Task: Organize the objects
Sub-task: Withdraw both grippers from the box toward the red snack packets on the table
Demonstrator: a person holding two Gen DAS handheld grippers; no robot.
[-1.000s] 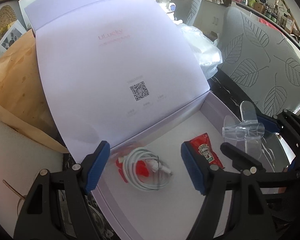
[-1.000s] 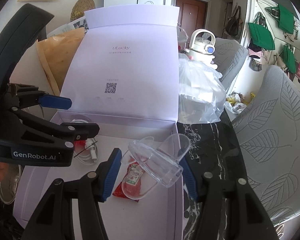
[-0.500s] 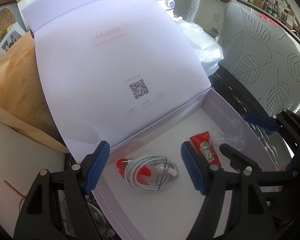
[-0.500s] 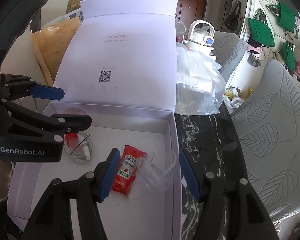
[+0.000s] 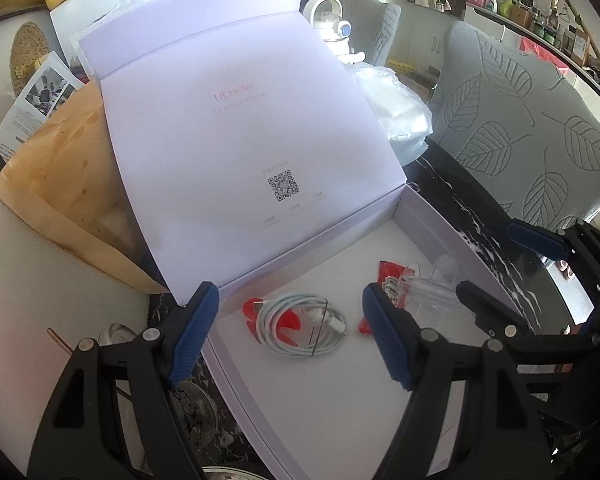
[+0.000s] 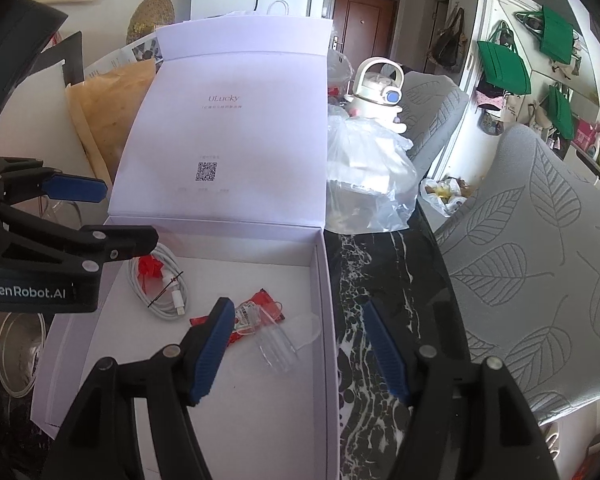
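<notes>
A white box [image 5: 432,220] [image 6: 326,300] stands with its lid upright on the black marble table. Inside lie a coiled white cable [image 5: 300,324] [image 6: 160,284] on a red piece, a red ketchup packet [image 5: 388,280] [image 6: 260,308], and a clear plastic piece [image 5: 432,284] [image 6: 284,336] resting partly on the packet by the right wall. My left gripper [image 5: 290,336] [image 6: 128,214] hovers open above the cable. My right gripper [image 6: 300,352] [image 5: 486,258] stands open above the clear piece, its pads apart from it.
A brown paper bag [image 5: 60,184] leans left of the lid. A clear plastic bag [image 6: 364,172] and a white kettle [image 6: 380,92] sit behind the box on the right. Grey leaf-patterned chairs [image 6: 540,240] flank the table edge [image 6: 372,280]. A metal bowl [image 6: 20,352] lies near left.
The right gripper let go of the clear plastic piece, which dropped into the box onto the ketchup packet. Both grippers have drawn back and up a little.
</notes>
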